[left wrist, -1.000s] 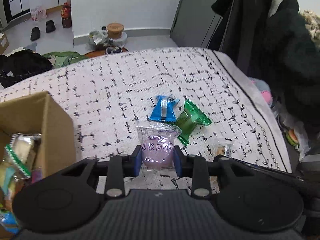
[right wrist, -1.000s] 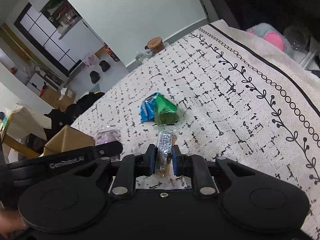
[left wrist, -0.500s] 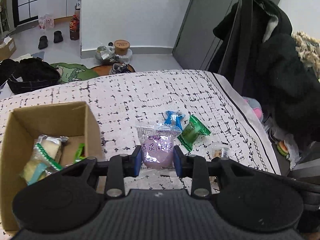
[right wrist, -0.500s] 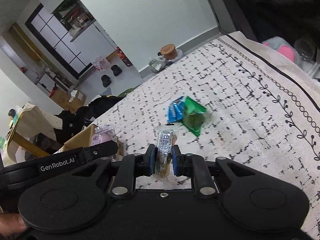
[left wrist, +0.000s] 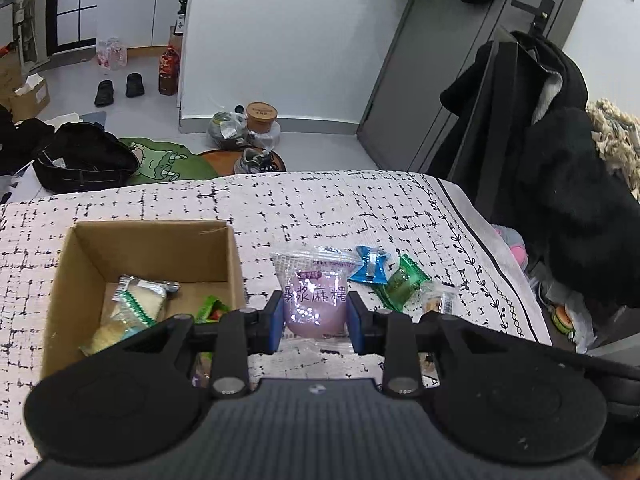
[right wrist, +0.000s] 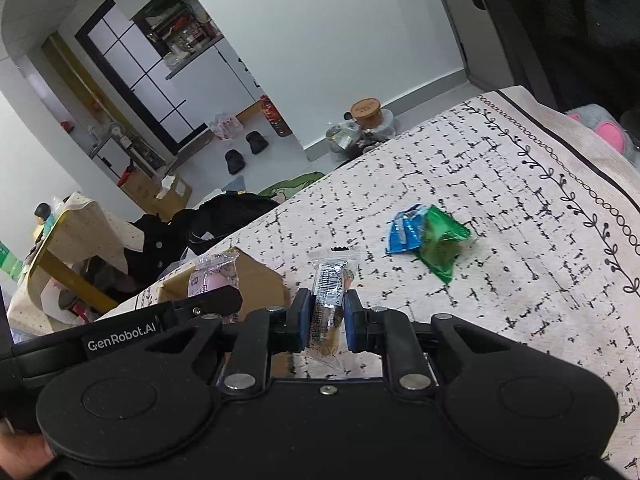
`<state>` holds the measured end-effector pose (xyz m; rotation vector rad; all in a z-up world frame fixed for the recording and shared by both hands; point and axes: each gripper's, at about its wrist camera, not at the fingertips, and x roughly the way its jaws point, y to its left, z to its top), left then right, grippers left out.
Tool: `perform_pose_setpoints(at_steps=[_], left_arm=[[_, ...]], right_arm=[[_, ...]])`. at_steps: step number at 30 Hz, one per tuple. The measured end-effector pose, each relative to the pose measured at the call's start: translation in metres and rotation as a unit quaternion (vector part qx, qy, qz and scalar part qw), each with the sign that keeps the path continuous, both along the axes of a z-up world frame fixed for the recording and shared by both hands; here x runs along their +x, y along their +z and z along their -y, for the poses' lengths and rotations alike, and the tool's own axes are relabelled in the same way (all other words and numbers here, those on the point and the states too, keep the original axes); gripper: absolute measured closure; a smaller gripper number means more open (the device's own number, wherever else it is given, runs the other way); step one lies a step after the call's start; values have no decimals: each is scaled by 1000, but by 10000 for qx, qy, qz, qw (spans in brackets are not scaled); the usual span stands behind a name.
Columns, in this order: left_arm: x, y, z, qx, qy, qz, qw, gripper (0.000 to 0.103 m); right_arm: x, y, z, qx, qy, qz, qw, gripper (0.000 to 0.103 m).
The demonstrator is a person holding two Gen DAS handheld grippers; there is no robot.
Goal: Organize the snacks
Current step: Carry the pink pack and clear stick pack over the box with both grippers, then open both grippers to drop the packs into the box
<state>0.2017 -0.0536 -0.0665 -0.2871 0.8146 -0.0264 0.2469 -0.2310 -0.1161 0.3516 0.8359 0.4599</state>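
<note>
Purple mochi packet [left wrist: 316,300] clamped by left gripper [left wrist: 316,322], clear-wrapped snack [right wrist: 328,308] by right gripper [right wrist: 326,322]; slippery film may slide before the cardboard box [left wrist: 148,228].

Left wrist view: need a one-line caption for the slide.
Left tongs grip a purple snack pack beside the open cardboard box, with blue and green packets lying on the patterned cloth.

A bed [left wrist: 320,208] covered with a white, black-flecked bedspread [right wrist: 500,184] is carrying everything here. An open cardboard box [left wrist: 236,256] is sitting on its left part, well apart from a blue snack packet [left wrist: 370,270] and a green snack packet [left wrist: 402,282], which are lying touching each other farther right.
</note>
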Motion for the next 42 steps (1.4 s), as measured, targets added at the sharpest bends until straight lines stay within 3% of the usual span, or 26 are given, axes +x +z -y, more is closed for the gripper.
perform_pose_setpoints(at_steps=[23, 31, 36, 42], left_arm=[[-21, -3, -80, -100, 708, 44, 9974, 72], [-22, -13, -102, -333, 806, -3, 9962, 71], [-24, -11, -111, -617, 712, 285, 9951, 68], [-30, -14, -124, -619, 983, 218, 9930, 66]], right_arm=[[-5, 20, -67, -45, 543, 202, 9983, 85], [-8, 20, -89, -113, 700, 223, 9972, 85], [-10, 18, -99, -187, 768, 219, 9966, 85], [-9, 17, -113, -249, 855, 243, 9957, 85]])
